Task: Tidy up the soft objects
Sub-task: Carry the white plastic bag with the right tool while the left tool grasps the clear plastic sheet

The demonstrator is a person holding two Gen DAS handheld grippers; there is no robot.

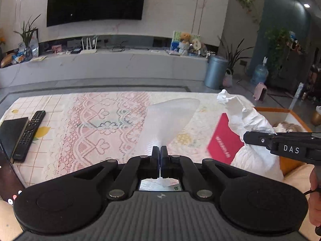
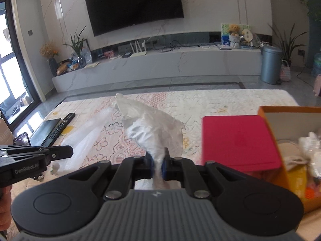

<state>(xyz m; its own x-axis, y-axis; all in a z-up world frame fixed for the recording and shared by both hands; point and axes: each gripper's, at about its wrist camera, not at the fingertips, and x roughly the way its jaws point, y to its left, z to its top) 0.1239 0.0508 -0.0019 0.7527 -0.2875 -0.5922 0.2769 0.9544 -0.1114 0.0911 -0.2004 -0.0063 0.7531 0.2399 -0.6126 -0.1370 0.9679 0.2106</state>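
Observation:
My left gripper (image 1: 160,150) is shut on a translucent bubble-wrap sheet (image 1: 168,118) and holds it up above the lace-covered table (image 1: 90,120). My right gripper (image 2: 158,156) is shut on a crumpled white paper sheet (image 2: 152,122), held up above the table. The paper also shows at the right of the left wrist view (image 1: 246,118), with the right gripper (image 1: 248,137) on it. The left gripper (image 2: 68,152) and the bubble wrap (image 2: 90,134) show at the left of the right wrist view.
An orange box (image 2: 280,146) holding soft items stands at the table's right edge, with a red flat box (image 2: 238,140) beside it. A TV remote (image 1: 30,134) and a black tablet (image 1: 12,132) lie at the table's left. A TV bench and grey bin (image 2: 270,66) stand beyond.

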